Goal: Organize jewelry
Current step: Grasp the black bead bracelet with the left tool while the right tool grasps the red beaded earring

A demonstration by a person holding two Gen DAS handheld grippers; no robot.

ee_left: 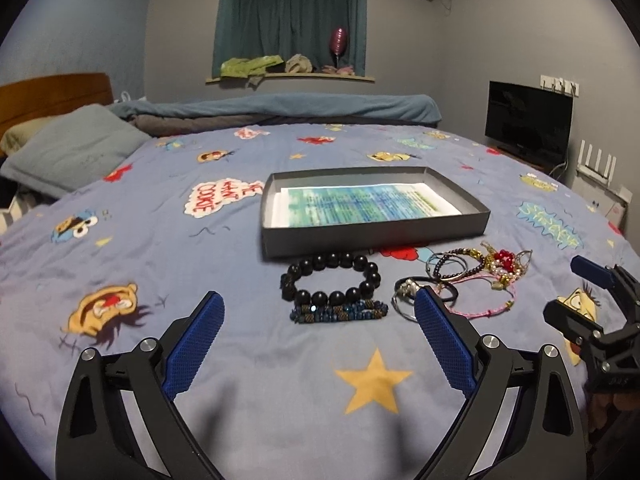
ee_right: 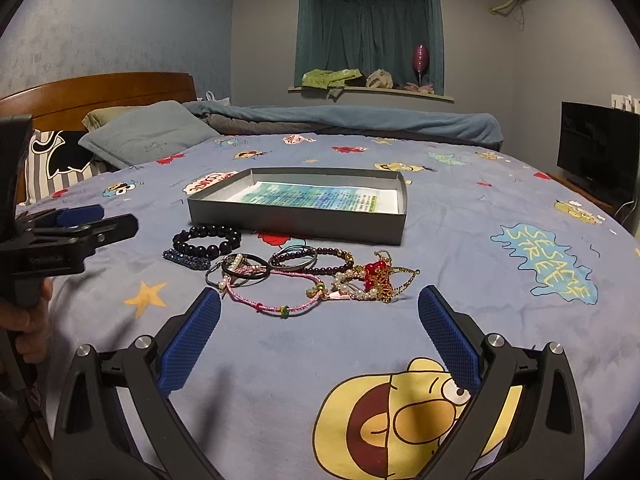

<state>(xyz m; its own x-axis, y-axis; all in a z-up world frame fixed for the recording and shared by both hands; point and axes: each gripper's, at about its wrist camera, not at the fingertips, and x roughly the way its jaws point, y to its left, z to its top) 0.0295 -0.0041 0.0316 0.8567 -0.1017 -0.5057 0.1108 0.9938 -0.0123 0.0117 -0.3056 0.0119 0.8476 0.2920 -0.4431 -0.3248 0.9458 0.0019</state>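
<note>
Two grippers hovering over the bed sheet [ee_right: 460, 216], both w/ jaws spread wide, nothing between the blue pads. Left gripper [ee_left: 320, 336] is facing the dark bracelets; right gripper [ee_right: 320, 316] is facing the mixed pile. A hand [ee_right: 32, 320] is showing at the left edge of the right-wrist view, gripping the left tool's handle.

Counting the jewelry: one black bead bracelet [ee_left: 332, 278] w/ big round beads, lying flat as an open ring. Just in front of it, touching, one blue beaded band [ee_left: 340, 312], looking doubled up. To the right, a tangle: one pink cord bracelet [ee_right: 276, 296] looping nearest the right gripper, one dark small-bead bracelet [ee_right: 320, 262] w/ gold accents, a couple of thin dark rings [ee_right: 244, 270] overlapping, and one red-and-gold piece [ee_right: 380, 278] w/ pearls mixed in. Exact count in that tangle — can't tell, too overlapped.

Containers: one grey shallow box [ee_left: 372, 232], sitting behind the jewelry, near but apart from it. Inside it, one printed sheet [ee_left: 360, 202], white w/ blue-green wash, lying flat on the bottom. No jewelry is sitting in the box; all of it's lying on the sheet in front.
</note>
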